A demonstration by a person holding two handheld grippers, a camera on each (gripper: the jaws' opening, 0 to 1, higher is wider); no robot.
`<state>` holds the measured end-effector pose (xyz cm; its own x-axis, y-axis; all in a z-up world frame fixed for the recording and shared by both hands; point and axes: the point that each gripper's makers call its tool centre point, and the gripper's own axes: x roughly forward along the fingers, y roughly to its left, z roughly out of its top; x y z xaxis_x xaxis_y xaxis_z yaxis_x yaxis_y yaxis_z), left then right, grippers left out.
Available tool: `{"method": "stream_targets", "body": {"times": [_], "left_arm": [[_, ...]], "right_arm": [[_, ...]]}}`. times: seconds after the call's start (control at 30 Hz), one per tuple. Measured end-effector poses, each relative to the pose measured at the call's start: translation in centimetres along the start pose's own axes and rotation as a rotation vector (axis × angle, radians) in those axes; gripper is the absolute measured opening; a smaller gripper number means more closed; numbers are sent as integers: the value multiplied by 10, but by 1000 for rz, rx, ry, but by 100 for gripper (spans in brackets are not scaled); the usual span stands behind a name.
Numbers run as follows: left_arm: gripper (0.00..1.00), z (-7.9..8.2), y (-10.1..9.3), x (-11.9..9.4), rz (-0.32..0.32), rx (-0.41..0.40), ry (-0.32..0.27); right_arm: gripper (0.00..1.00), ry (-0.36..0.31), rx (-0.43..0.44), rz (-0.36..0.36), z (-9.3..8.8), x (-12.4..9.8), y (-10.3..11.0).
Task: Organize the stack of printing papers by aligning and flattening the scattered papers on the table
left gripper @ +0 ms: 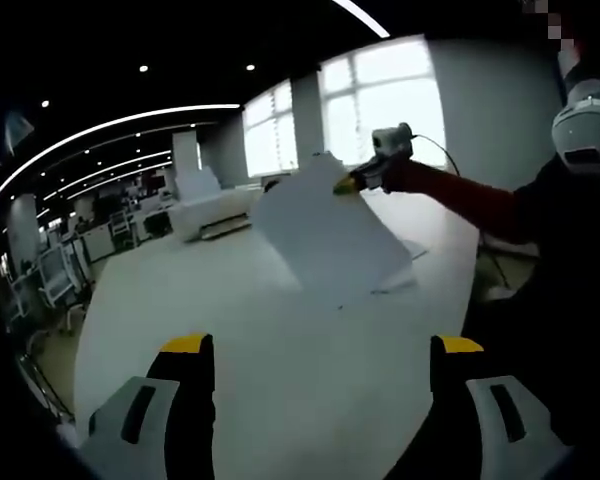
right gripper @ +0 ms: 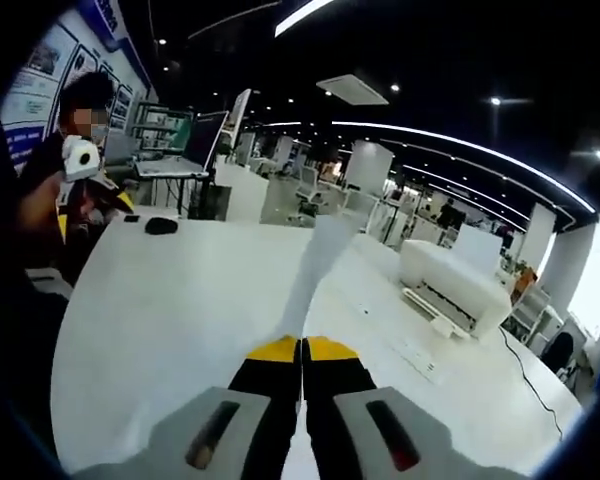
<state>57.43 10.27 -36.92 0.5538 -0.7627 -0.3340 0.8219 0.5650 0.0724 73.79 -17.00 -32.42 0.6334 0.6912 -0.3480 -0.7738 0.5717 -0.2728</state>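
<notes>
1. Office hall surroundings: large white counter (left gripper: pixel 280 360), ceiling strip lights.
2. Right hand-held gripper (right gripper: pixel 301 345): yellow-tipped jaws clenched on a thin white sheet of printing paper (left gripper: pixel 325 235), held raised and tilted above the counter.
3. Left hand-held gripper (left gripper: pixel 320 345): jaws released, spread wide, holding nothing.
4. White printer (right gripper: pixel 450 275) stands on the counter, apart from the sheet.

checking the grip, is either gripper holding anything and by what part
Right gripper pinches a paper sheet by its upper edge; left gripper holds nothing.

A large open office has a dark ceiling with curved light strips (left gripper: pixel 130 125). Bright windows (left gripper: pixel 380 100) line the far wall, posters (right gripper: pixel 40 70) cover another, and a white printer (right gripper: pixel 455 280) sits beyond desks.
</notes>
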Motion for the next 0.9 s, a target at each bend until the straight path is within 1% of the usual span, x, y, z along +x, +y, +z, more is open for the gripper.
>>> {"method": "stream_targets", "body": {"times": [0.1, 0.2, 0.23, 0.47, 0.9], "left_arm": [[91, 0, -1, 1, -3, 1, 1], [91, 0, -1, 1, -3, 1, 0], [91, 1, 0, 0, -4, 3, 0], [91, 3, 2, 0, -4, 6, -4], [91, 4, 1, 1, -8, 10, -8]], "right_arm": [[0, -10, -5, 10, 6, -3, 4], [0, -12, -6, 12, 7, -3, 5], [0, -22, -13, 23, 14, -6, 10], [0, -50, -9, 43, 26, -13, 14], [0, -48, -75, 77, 47, -25, 28]]}}
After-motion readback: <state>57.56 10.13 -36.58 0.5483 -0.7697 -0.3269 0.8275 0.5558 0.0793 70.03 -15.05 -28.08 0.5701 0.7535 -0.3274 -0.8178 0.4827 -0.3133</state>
